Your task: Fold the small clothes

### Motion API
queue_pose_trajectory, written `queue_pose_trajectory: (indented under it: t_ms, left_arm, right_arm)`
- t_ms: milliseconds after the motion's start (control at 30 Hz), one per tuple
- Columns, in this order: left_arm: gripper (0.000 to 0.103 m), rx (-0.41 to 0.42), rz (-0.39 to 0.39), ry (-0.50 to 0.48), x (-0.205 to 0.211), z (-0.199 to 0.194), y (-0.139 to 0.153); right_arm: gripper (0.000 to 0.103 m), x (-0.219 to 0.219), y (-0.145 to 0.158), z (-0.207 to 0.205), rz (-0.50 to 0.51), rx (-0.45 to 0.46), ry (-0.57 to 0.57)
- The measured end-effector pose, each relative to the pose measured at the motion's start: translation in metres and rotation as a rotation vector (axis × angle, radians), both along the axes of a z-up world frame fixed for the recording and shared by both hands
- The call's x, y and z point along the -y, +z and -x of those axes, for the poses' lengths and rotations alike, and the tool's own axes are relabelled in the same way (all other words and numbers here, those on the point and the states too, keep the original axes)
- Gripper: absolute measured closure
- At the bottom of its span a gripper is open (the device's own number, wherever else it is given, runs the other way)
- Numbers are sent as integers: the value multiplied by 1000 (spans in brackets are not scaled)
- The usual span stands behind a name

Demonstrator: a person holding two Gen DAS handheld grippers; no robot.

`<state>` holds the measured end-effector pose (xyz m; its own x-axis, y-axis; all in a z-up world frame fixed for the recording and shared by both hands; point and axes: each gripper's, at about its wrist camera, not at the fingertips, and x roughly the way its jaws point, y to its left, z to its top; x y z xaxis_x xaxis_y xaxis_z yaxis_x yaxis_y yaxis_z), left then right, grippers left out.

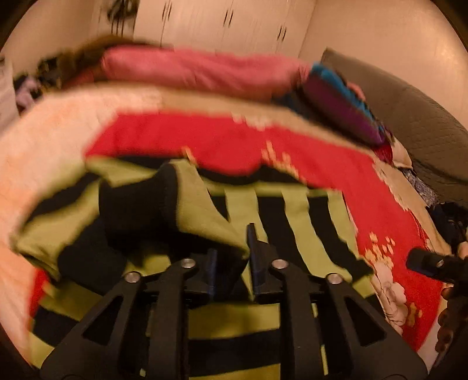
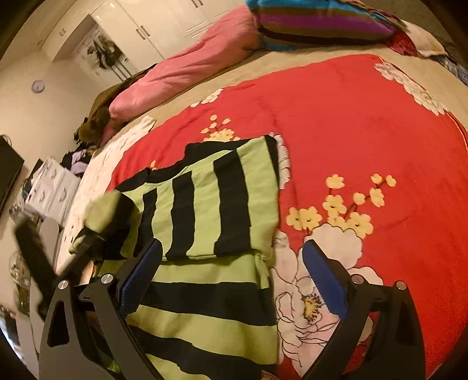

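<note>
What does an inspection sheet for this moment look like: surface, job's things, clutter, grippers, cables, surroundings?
Surface: bed with red floral bedspread.
Job's things: green-and-black striped garment, partly folded, lying on the bedspread.
Clutter: pink duvet and striped pillow at the far side.
Grippers: left gripper narrowly parted with garment cloth between its fingers, grip unclear through blur; right gripper wide open over the garment's edge, holding nothing.
Cables: nothing seen.
Surroundings: white wardrobe, wall clock, white drawer unit.
</note>
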<state>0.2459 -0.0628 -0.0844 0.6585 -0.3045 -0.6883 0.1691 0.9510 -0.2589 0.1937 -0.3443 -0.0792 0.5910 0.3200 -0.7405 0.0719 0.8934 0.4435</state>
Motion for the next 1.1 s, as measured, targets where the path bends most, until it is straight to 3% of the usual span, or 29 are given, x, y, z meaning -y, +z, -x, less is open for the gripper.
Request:
queue_pose_trajectory:
  t_ms: [33, 67, 133, 267, 400, 500, 600, 700, 800, 900, 1033, 1100]
  left_arm:
    - [78, -36, 27, 2, 1, -1, -7]
    - [59, -68, 51, 3, 3, -1, -13]
    - [34, -161, 96, -7, 6, -4, -26]
    - [31, -160, 81, 2, 5, 15, -12]
    - [25, -44, 66, 64, -22, 45, 24]
    - [25, 114, -19, 217, -55, 57, 49]
    - [24, 223, -94, 378, -94, 62, 52]
    - [24, 190, -91, 477, -133, 57, 33]
    - [24, 135, -14, 573, -168, 52, 19]
    - [24, 114, 7, 628, -185, 50, 10]
    - [24, 109, 42, 648, -194, 51, 5]
    - [24, 100, 47, 643, -195, 50, 4]
  right_arm:
    - [7, 1, 1, 0, -6, 3, 1]
    - [7, 1, 2, 0, -8, 8, 1]
    - [7, 0, 4, 1, -12, 14, 6]
    - [7, -5, 7, -2, -14, 27, 28]
    - [7, -20, 11, -10, 11, 51, 68]
    - [7, -43, 14, -14, 64, 77, 127]
    - [7, -78, 20, -14, 157, 129, 222]
    - [7, -136, 25, -9, 276, 217, 387]
    - [8, -190, 27, -4, 359, 304, 521]
    - [10, -230, 23, -4, 428, 354, 608]
    - [26, -277, 0, -21, 564, 341, 675]
    - [27, -285, -9, -31, 603, 312, 652]
